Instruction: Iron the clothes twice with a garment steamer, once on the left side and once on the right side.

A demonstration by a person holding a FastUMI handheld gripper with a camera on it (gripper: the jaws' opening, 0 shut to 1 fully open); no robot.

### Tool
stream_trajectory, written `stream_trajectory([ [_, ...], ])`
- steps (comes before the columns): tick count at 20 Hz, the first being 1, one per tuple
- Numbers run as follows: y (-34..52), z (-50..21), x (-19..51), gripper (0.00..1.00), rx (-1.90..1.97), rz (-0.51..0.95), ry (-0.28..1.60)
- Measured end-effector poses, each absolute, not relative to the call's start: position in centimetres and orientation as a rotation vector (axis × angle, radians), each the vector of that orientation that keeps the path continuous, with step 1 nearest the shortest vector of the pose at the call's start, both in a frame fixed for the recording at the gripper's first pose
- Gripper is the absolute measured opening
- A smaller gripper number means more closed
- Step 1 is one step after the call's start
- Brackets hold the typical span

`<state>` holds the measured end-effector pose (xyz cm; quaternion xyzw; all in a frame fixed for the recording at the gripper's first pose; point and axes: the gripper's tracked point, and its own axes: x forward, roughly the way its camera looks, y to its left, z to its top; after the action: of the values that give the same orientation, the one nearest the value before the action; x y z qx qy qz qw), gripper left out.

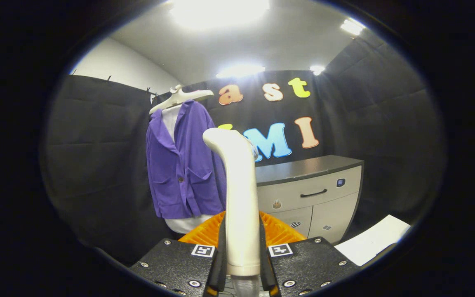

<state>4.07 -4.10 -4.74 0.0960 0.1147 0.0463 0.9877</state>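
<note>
We count one steamer (241, 198), one purple jacket (184, 165), one hanger (179, 97) and one cabinet (309, 192). The gripper (242, 251) has both fingers pressed against the steamer's handle, one on each side, so the jaws are clenched on it. The steamer stands upright between the fingers, its long axis vertical, and its top bends over toward the jacket. Each finger block carries one small square marker.

The jacket hangs on the pale hanger beyond the fingers, ahead of the steamer, in front of the booth's black cloth wall and apart from the steamer. It faces us with its front open over a white garment (170, 119), and we see two patch pockets low on its front.

The cabinet stands to the other side of the steamer, against the wall, with a dark top, one drawer with a dark handle, and two doors below. We can read no brand or writing on the steamer or cabinet; its small stickers are too small to make out. A white sheet (371, 241) lies near the cabinet.
</note>
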Motion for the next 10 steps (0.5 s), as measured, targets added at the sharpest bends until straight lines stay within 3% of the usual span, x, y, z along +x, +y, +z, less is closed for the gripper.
stream_trajectory([
  [10, -9.8, -3.1, 1.8, 0.33, 0.208, -0.014, 0.182],
])
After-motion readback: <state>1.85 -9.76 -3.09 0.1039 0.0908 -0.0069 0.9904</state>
